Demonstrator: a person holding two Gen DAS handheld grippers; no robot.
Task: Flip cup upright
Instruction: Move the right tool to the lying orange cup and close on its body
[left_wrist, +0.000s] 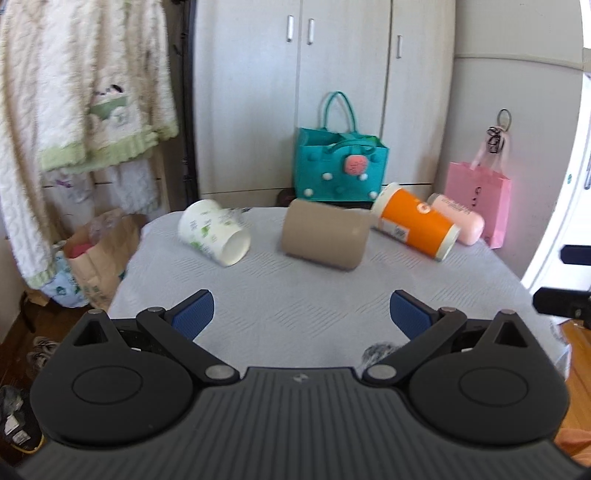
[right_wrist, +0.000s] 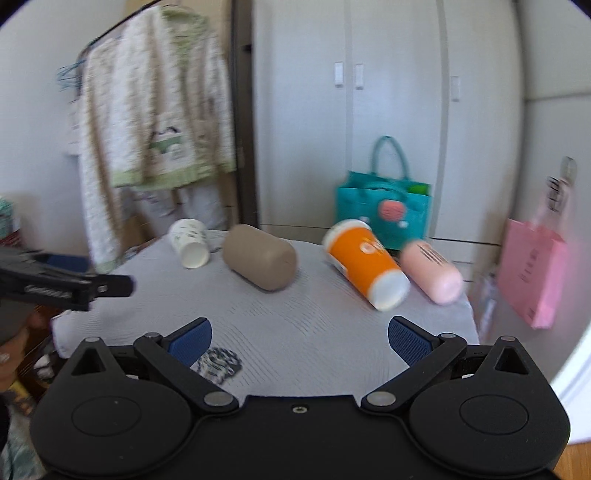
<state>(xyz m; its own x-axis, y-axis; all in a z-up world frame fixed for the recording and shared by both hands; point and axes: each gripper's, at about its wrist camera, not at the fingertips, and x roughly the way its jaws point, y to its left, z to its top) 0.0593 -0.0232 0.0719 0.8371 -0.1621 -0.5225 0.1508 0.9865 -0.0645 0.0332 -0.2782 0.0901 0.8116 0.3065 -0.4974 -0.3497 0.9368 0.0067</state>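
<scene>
Fingers (left_wrist: 194, 314) (spread) short of cups (left_wrist: 325, 234)

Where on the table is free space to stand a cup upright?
The near half of the table is bare, between the open left gripper and the tan cup. The far edge is crowded: white cup, tan cup, orange cup, pink bottle.

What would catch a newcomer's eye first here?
Four cups lie on their sides in a row across the table: a white cup at the left, a tan cup in the middle, then an orange cup and a pink cup at the right. Behind them stands a teal bag. Both hand-held grippers, left and right, are open, short of the cups.
</scene>
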